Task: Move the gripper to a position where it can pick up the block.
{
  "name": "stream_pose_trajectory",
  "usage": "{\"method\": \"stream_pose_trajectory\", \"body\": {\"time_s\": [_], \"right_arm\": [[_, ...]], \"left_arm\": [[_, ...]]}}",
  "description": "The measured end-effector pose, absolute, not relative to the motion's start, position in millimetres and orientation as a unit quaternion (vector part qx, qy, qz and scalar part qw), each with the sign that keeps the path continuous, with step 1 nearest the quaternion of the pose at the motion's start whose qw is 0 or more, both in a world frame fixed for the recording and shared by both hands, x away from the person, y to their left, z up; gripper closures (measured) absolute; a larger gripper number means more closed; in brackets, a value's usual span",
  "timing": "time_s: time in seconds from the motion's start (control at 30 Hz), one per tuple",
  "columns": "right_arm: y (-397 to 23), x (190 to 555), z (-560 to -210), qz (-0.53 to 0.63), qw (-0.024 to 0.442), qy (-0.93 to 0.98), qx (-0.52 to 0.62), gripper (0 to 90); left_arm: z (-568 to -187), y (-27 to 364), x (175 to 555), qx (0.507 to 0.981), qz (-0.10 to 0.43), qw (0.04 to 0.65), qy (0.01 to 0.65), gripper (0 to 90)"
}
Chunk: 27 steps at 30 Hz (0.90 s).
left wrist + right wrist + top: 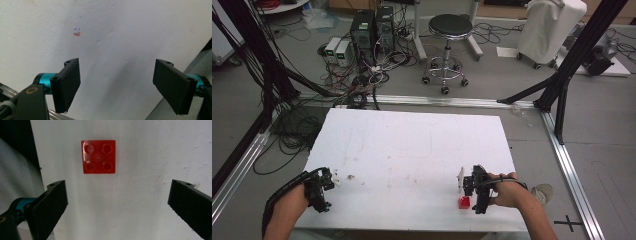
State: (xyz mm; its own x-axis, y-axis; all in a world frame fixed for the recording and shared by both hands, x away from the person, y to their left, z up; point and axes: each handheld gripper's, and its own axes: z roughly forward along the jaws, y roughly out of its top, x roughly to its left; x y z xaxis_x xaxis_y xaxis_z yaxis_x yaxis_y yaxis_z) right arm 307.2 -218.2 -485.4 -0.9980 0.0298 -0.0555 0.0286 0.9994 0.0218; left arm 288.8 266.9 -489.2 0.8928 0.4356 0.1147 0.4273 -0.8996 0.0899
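The white counter (412, 150) carries no container; its bare top bears faint scuffs and, in the left gripper view, a small orange and blue mark (77, 33). The person's right hand (507, 192) comes in from the bottom right and holds the right tongs (464, 192) at the counter's near right part, pointing toward the left. The left hand (294, 200) comes in from the bottom left and holds the left tongs (333, 179) at the near left edge, pointing right. The two tongs are well apart. Left tongs (116, 85): jaws spread wide, nothing between them, bare counter beneath. Right tongs (117, 205): jaws spread wide, nothing gripped. A red brick (98, 156) lies flat on the counter just ahead of the right tongs, near the counter's front edge, apart from both jaws. It is square with four studs facing up, so no long axis shows; its sides run square to the jaws' line.
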Motion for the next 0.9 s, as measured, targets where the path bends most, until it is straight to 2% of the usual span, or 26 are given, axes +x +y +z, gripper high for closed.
{"method": "stream_pose_trajectory", "body": {"time_s": [0.9], "right_arm": [[-197,295,-518,0.014,0.011,1.000,-0.003,1.9]], "left_arm": [[-491,266,289,0.972,0.064,0.033,0.224,22.4]]}}
